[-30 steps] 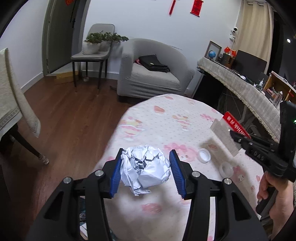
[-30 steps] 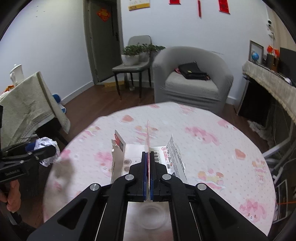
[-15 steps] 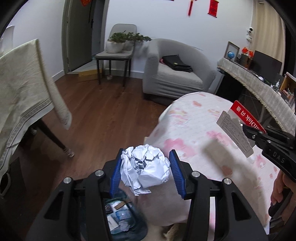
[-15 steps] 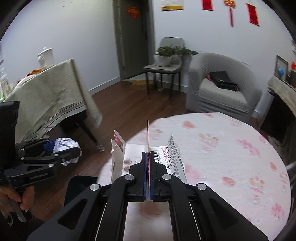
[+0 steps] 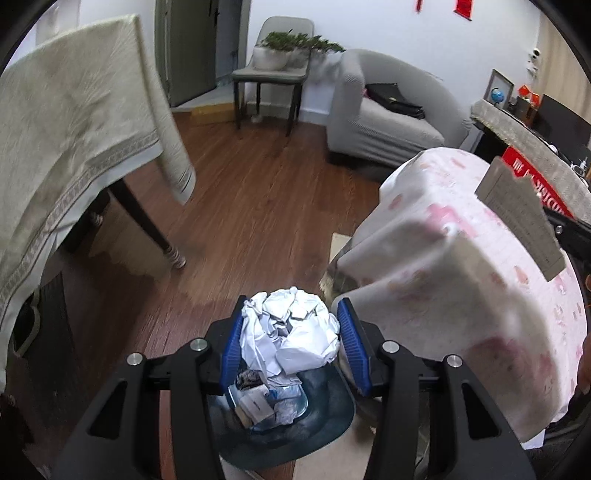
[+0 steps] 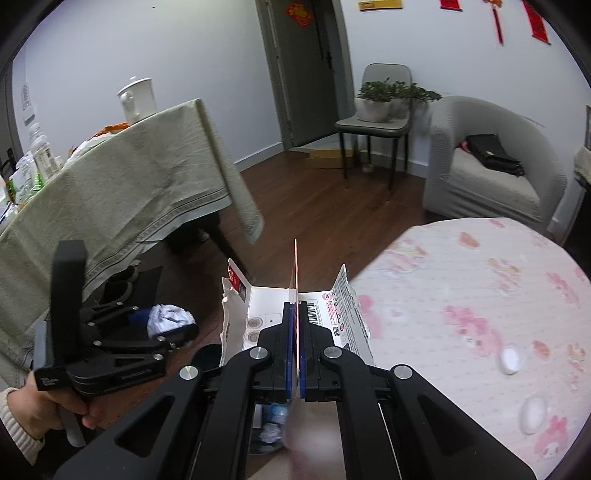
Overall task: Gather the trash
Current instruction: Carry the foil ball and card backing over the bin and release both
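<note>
Paper ball — now over bin

little can be read. the torn white packaging carries a barcode, small red round marks and fine print too small to make out. its red face bears white letters, cut off and unreadable. red wall hangings are illegible.
</note>
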A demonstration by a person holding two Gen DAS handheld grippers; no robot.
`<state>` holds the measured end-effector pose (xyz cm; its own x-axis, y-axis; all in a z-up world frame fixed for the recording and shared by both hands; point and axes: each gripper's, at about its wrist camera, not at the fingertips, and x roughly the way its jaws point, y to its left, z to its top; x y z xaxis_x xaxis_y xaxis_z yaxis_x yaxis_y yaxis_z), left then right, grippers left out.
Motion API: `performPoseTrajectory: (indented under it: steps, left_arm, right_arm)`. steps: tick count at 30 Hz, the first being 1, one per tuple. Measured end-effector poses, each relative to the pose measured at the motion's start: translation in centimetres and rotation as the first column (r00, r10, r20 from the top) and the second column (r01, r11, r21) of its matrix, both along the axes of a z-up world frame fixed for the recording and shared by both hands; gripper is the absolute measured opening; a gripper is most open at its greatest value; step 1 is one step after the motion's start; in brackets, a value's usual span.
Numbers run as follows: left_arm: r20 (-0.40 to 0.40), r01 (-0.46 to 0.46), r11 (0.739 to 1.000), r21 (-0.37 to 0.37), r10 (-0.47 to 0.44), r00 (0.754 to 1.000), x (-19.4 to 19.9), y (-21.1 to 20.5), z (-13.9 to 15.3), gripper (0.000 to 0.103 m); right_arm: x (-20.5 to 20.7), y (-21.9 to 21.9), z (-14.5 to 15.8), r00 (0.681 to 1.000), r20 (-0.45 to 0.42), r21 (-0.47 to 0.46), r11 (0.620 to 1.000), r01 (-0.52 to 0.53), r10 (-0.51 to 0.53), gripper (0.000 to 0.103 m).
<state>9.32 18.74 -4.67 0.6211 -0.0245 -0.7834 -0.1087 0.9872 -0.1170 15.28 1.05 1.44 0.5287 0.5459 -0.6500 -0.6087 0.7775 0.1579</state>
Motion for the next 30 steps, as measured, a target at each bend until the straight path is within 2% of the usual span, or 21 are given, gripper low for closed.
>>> performPoseTrajectory:
  steps: [6, 14, 23, 30]
  left_arm:
    - [-0.049, -0.025, 1.0, -0.016, 0.024, 0.998, -1.0, 1.7, -1.6, 0.051]
    - [-0.177, -0.027, 1.0, 0.001, 0.026, 0.984, -1.6, 2.8, -6.2, 0.051]
    - [-0.315, -0.045, 0.999, -0.011, 0.039, 0.948, -2.4, 4.6, -11.3, 0.051]
    - [-0.404, -0.012, 1.0, 0.008, 0.014, 0.915, -3.6, 4.8, -14.4, 0.051]
  right_arm:
    - [-1.5, 3.6, -1.2, 0.998, -0.023, -0.037, 0.998, -0.056, 0.055, 0.002]
    - [-2.9, 8.0, -3.9, 0.99, -0.065, -0.114, 0.985, -0.132, 0.125, 0.002]
    - [-2.6, 10.6, -7.4, 0.979, -0.148, -0.152, 0.975, -0.159, 0.137, 0.002]
    - [-2.5, 12.4, -9.5, 0.968, -0.199, -0.167, 0.968, -0.186, 0.151, 0.002]
